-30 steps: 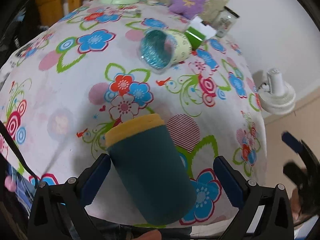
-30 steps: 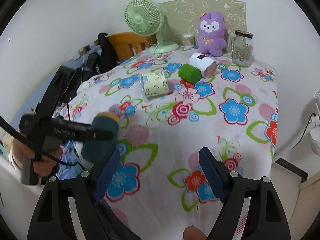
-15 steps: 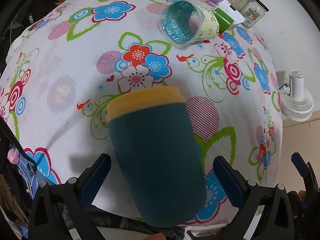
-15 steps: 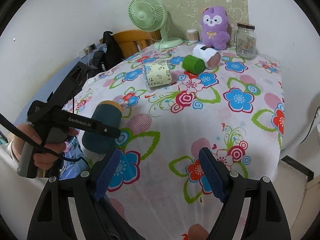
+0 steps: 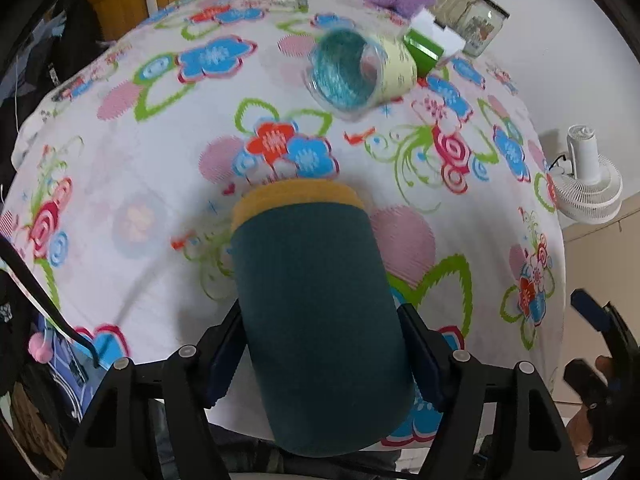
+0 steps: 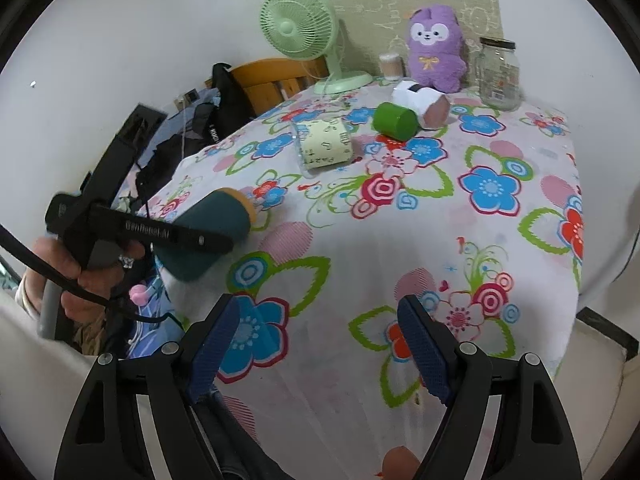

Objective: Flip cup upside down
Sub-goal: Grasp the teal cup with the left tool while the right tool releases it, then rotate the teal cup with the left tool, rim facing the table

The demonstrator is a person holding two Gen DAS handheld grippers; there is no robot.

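A dark teal cup with a yellow rim band (image 5: 316,312) lies tilted between the blue pads of my left gripper (image 5: 320,356), which is shut on its body. Its yellow end points away over the floral tablecloth. In the right wrist view the same cup (image 6: 212,232) is at the table's left edge, held in the left gripper (image 6: 160,236) by a hand. My right gripper (image 6: 320,344) is open and empty above the table's near edge.
A clear cup with a pale yellow sleeve (image 5: 356,72) (image 6: 324,144) lies on its side mid-table. Behind it lie a green cylinder (image 6: 394,120) and a white roll (image 6: 420,100). A green fan (image 6: 300,24), purple plush (image 6: 434,48) and glass jar (image 6: 500,72) stand at the back.
My left gripper's jaws have closed onto the teal cup, which was between open jaws before. The right gripper stayed open and barely moved.
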